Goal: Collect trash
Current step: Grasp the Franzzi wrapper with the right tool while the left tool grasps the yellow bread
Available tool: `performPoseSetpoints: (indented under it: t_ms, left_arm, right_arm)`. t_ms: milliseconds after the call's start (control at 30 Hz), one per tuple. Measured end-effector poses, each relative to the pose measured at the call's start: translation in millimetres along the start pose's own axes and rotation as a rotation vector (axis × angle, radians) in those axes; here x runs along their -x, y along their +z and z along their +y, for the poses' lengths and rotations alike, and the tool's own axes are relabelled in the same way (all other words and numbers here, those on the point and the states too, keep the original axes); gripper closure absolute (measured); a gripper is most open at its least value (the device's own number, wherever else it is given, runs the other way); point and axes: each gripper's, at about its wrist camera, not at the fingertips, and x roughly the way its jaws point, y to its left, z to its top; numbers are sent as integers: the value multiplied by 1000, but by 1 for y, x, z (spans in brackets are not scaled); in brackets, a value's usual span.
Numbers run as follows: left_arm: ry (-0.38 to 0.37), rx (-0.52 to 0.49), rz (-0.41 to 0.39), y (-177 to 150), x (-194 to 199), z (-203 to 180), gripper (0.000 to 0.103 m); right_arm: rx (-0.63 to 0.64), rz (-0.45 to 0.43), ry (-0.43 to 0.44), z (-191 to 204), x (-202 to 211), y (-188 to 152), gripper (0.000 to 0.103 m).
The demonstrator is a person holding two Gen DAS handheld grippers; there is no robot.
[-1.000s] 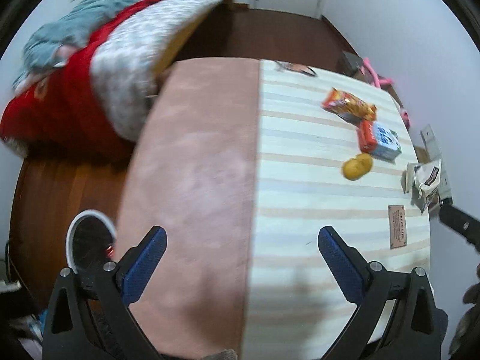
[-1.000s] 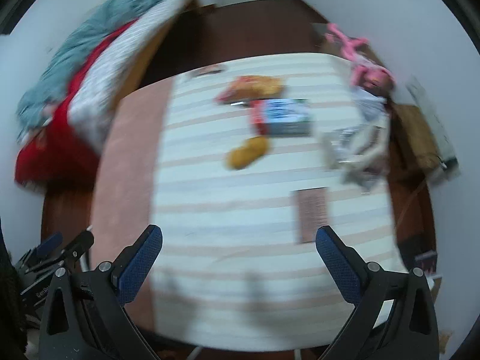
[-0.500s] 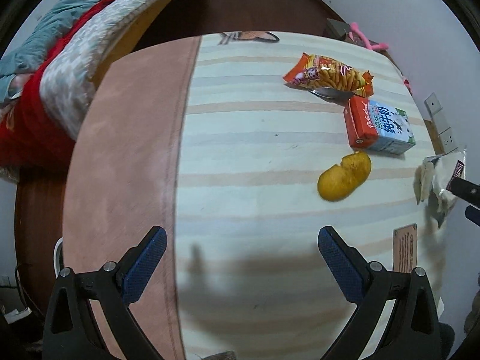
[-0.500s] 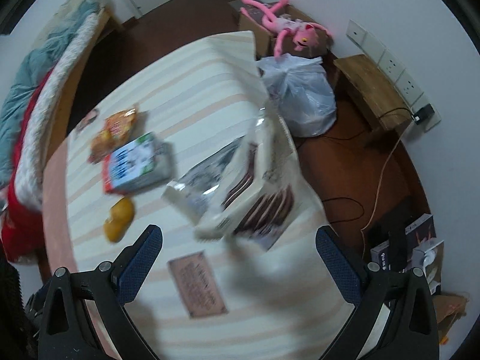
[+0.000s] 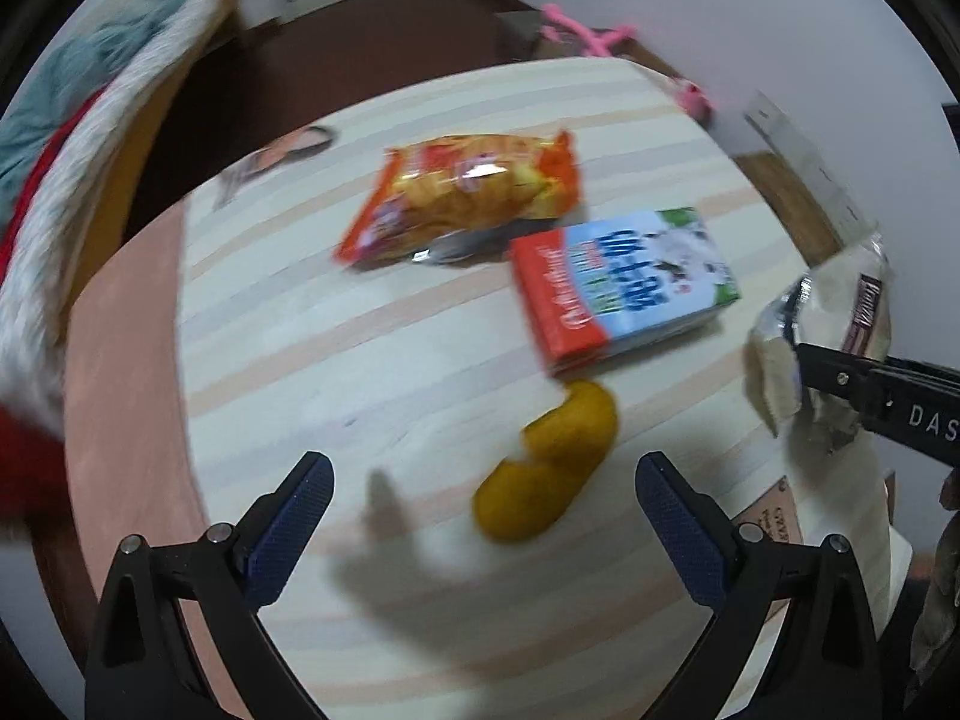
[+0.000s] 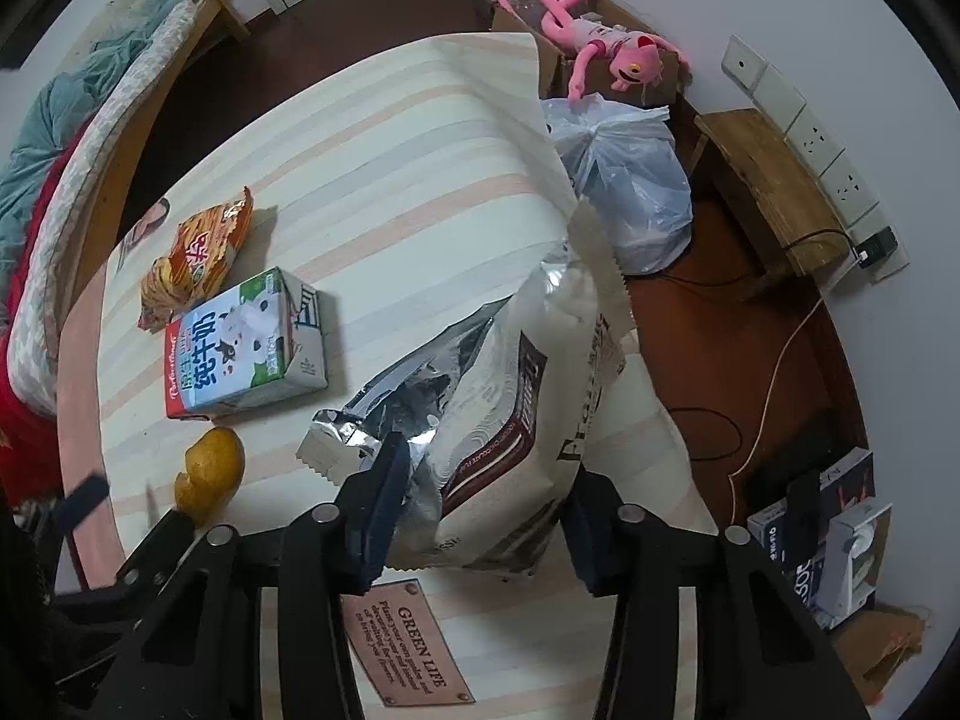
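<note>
The right gripper (image 6: 480,504) is clamped on a white and silver foil bag (image 6: 510,396), torn open at the top, with one blue pad (image 6: 384,498) pressed against the bag's left side and the other largely hidden behind its right side. The bag stands up between the fingers, above the striped tablecloth (image 6: 384,180). Just below the gripper a brown leather label (image 6: 414,642) reading "GREEN LIFE" is fixed to the cloth. To the gripper's left lie a milk carton (image 6: 240,348) on its side, an orange snack packet (image 6: 198,252) beyond it, and a yellow-orange peel (image 6: 210,468) nearer. Beyond the table edge to the right stand a white plastic bag (image 6: 624,180) on the floor and a pink plush toy (image 6: 600,36) on a cardboard box. The left gripper (image 5: 480,516) is spread wide and holds nothing; the peel (image 5: 552,462) lies just ahead, between its fingers, not touching either. The carton (image 5: 624,282) and snack packet (image 5: 468,192) lie farther ahead, and the foil bag (image 5: 822,324) appears at far right, pinched by the other tool. This view is motion-blurred.
</note>
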Motion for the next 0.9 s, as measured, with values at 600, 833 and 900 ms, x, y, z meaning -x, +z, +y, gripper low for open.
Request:
performPoseSetpoints:
  t_ms: [600, 833, 900]
  left_arm:
    - [86, -79, -50, -7, 4, -28, 78]
    - [95, -3, -119, -21, 35, -24, 79]
    - [90, 17, -138, -27, 46, -16, 79]
  right_arm:
    - [31, -2, 56, 6, 4, -14, 85]
    - [46, -47, 88, 10, 26, -23, 90]
    - [48, -60, 100, 11, 35, -26, 90]
